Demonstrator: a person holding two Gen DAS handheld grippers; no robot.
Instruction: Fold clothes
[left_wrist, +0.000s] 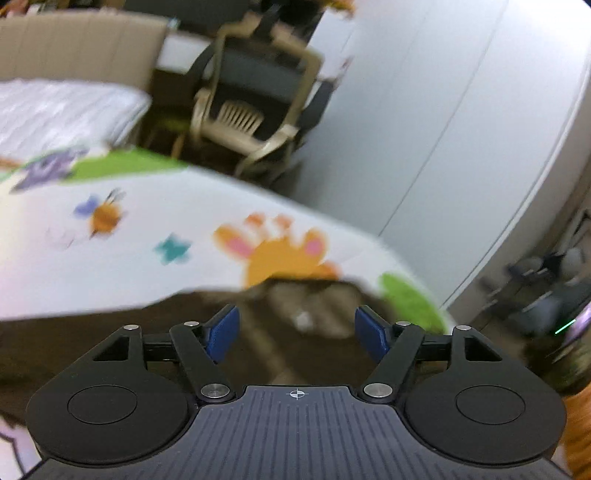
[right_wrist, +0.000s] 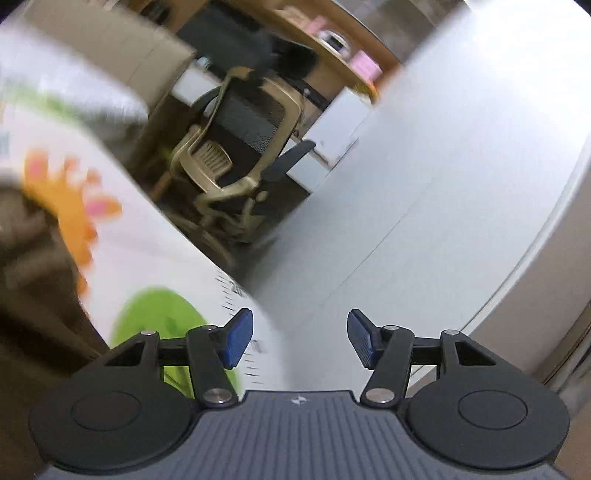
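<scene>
Both views blurred; fine detail unreliable.

Left wrist view: left hand-held gripper (left_wrist: 297, 334) has its blue pads (left_wrist: 223, 334) spread wide, nothing between them. Straight beyond the tips lies a brown garment (left_wrist: 303, 306), rumpled, with a small pale spot on it; its type cannot be told. It rests on a white play mat (left_wrist: 147, 254) printed with a bee (left_wrist: 105, 214), a teal shape and an orange animal figure (left_wrist: 280, 251). The garment's far edge overlaps the lower part of that orange figure. A green patch (left_wrist: 413, 299) on the mat sits just right of the garment. Only this view shows the bed with a striped cover (left_wrist: 62, 110) and beige headboard at upper left, and a dark cluttered corner with a green light at far right.

Right wrist view: right hand-held gripper (right_wrist: 300, 338) is also spread, pads apart with nothing between them. It points past the mat's edge (right_wrist: 155, 251) toward a grey-white cupboard front (right_wrist: 443, 184). The brown garment (right_wrist: 33, 258) appears only at the far left of the frame, well off this gripper's line. Only this view shows a wooden desk (right_wrist: 332, 44) with pink items behind the chair.

Shared: beige office chair with dark mesh back (left_wrist: 255, 110) (right_wrist: 236, 147), standing on the floor beyond the mat.
</scene>
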